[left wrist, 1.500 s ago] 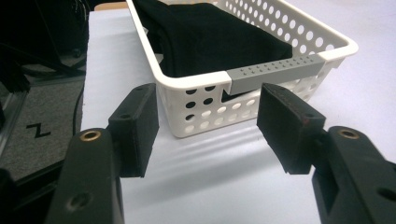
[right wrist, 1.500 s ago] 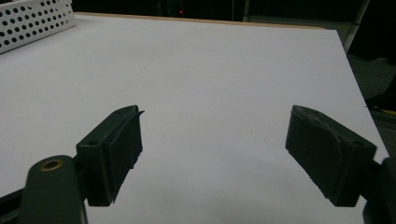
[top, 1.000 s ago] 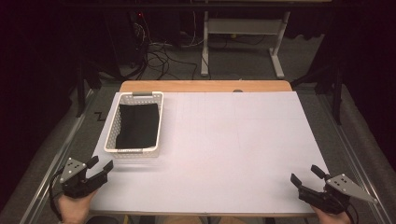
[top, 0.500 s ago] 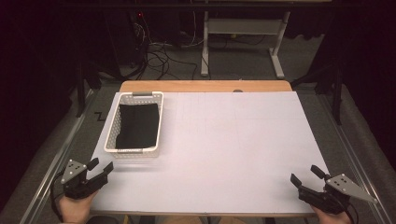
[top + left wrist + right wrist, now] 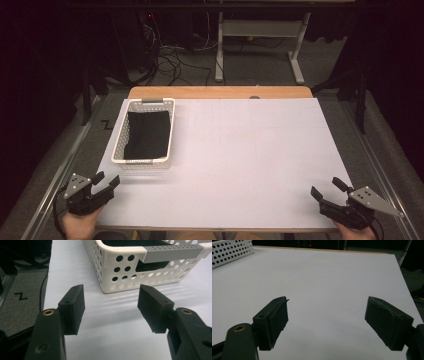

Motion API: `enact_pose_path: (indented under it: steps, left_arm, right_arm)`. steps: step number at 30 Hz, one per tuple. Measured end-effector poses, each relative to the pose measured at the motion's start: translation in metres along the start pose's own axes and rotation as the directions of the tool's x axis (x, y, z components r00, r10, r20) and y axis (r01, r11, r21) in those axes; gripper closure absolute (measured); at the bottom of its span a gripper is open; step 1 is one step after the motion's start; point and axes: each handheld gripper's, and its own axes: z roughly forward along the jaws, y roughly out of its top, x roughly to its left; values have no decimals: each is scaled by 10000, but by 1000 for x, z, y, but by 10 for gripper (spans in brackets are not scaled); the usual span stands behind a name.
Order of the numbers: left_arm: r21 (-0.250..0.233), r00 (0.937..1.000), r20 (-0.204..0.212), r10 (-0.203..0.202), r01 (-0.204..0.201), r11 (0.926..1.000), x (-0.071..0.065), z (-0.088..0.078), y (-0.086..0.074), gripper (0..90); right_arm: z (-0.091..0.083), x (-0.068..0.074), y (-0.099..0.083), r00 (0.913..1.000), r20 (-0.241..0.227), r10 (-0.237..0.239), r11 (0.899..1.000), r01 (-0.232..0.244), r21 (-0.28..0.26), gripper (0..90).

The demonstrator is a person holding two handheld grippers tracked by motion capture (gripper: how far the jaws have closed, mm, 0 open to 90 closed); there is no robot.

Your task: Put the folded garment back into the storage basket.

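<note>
high view: left gripper (image 5: 104, 183) sits at the near left corner of the table (image 5: 250, 165), jaws open and empty, a little nearer the person than a second ago. right gripper (image 5: 327, 190) rests at the near right corner, jaws open and empty, unchanged. the white basket (image 5: 121, 135) stands ahead of the left gripper on the left of the table, with a folded black cloth (image 5: 147, 134) lying inside it; neither has moved. left gripper view: basket wall close ahead, apart from the jaws. judgement: nothing is gripped; the reach for the cloth is not begun.
</note>
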Motion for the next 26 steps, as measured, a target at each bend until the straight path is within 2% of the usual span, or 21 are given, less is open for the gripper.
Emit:
enact_pose_path:
  steps: [9,26]
  left_arm:
    - [161,9999,55,124,-125,9998,-1,3,-2,361]
    - [249,9999,121,77,-80,9997,-1,5,-3,361]
  right_arm:
    - [1,0,0,10000,-33,18,10000,-18,58,192]
    - [1,0,0,10000,-75,51,10000,-50,71,192]
